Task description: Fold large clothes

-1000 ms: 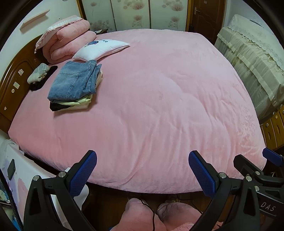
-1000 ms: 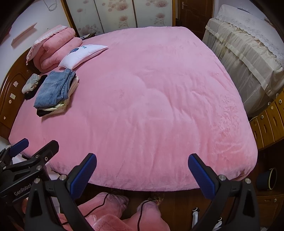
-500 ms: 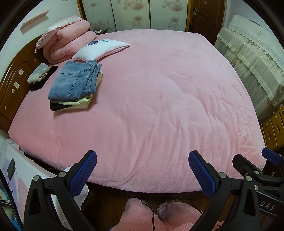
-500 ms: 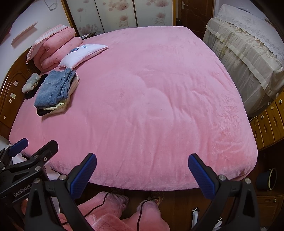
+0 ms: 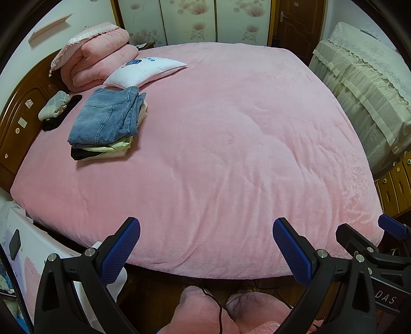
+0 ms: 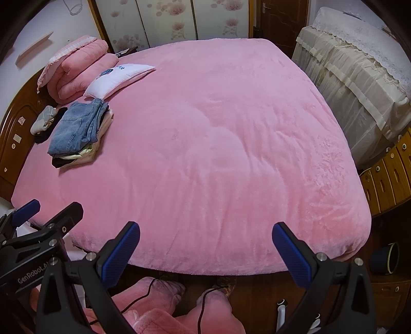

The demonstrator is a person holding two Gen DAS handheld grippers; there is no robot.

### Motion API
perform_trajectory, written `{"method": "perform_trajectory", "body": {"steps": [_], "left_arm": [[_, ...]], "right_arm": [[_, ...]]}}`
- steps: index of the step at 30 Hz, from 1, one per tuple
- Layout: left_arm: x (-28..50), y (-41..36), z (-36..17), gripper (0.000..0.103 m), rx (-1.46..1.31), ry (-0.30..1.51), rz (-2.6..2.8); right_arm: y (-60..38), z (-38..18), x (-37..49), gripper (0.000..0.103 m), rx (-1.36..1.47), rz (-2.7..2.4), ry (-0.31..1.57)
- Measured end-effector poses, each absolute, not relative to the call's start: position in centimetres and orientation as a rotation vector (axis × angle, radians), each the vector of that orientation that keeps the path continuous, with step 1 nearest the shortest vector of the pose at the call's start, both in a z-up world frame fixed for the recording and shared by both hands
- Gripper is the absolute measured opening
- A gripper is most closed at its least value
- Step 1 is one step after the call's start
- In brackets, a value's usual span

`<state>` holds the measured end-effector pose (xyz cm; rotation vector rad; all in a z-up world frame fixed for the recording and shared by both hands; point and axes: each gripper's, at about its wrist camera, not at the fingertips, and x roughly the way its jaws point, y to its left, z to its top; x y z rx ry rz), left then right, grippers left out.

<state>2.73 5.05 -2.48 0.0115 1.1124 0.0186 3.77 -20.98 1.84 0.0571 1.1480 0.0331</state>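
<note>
Near headboard, folded jeans stack point(image 5: 106, 120), long axis toward pillow point(image 5: 146, 70)

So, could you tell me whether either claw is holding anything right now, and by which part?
Nothing is held: the left claw and the right claw are both open, over the bed's near edge.

A wide bed under a plush pink blanket point(image 5: 231, 154) fills the frame; carved dark wooden headboard point(image 5: 18, 115) at left, floral-panelled wardrobe doors point(image 5: 192, 20) along the top, cream lace-covered furniture point(image 5: 364, 84) at right.
</note>
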Motion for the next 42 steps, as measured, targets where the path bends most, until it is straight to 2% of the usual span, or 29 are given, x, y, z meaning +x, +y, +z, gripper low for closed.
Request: {"method": "perform_trajectory", "body": {"steps": [42], "left_arm": [[3.6, 5.2, -2.65, 0.102, 0.014, 1.12, -0.025]], "right_arm": [[-21.29, 1.73, 4.19, 0.103, 0.087, -0.017, 1.182]]}}
